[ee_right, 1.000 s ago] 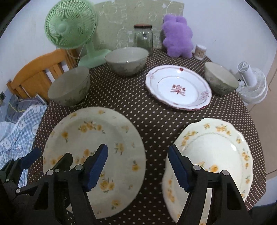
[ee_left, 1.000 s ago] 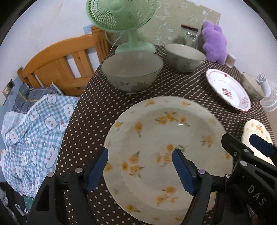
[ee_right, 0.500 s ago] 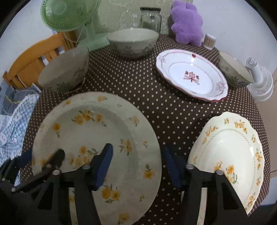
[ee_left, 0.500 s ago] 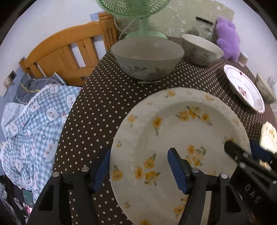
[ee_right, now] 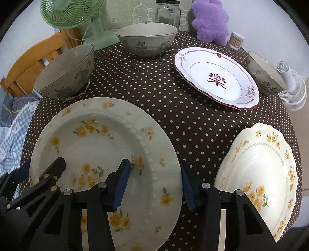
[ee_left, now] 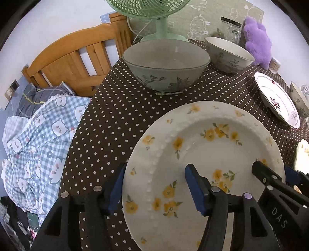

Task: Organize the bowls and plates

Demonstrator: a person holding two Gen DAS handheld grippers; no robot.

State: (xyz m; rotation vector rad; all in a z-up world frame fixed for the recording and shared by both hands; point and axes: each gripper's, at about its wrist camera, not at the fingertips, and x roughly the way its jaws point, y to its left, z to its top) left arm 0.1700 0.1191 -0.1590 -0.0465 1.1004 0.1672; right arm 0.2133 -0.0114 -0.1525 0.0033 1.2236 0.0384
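1. A green desk fan stands at the far left of the worktop, which wears a brown polka-dot cloth.
2. A glass jar stands beside a purple plush toy.
3. A cotton swab holder sits near the plush.
4. A small white fan is at the right edge.
5. A wooden chair holds checked bear-print fabric.

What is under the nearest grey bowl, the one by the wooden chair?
A thin pale mat or scrap pokes out from beneath the grey bowl on the dotted tablecloth. The bowl covers most of it, so its full shape and kind cannot be told.
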